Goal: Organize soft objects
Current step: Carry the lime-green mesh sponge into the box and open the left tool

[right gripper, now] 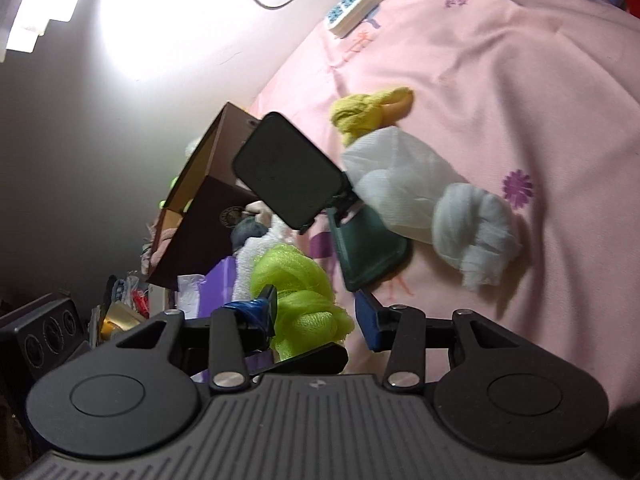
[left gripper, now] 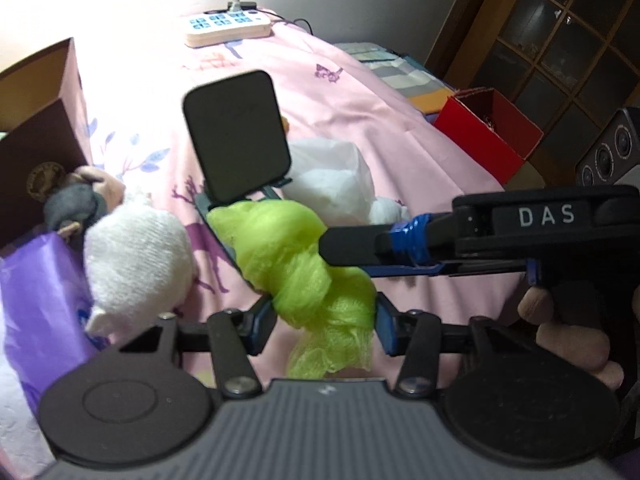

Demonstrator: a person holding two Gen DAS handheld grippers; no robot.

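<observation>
Pink bedspread (left gripper: 360, 120), lower centre: left gripper (left gripper: 324, 316) clamped on knotted lime-green mesh cloth (left gripper: 296, 256) (right gripper (right gripper: 316, 312) apart, alongside). Next, probably: carry to brown cardboard box (left gripper: 36, 136).

The left wrist view looks forward along its jaws, low over the pink bedspread (left gripper: 360, 92), toward the power strip (left gripper: 228, 28) at the far end, with the green mesh bundle (left gripper: 296, 264) very near the lens. The right wrist view sits just as close but is tilted, so the bedspread (right gripper: 500, 100) runs up to the right. Both views share the mesh bundle (right gripper: 300, 300), the brown box (left gripper: 36, 152), the power strip and, probably, the same white cloth (left gripper: 336, 184).
</observation>
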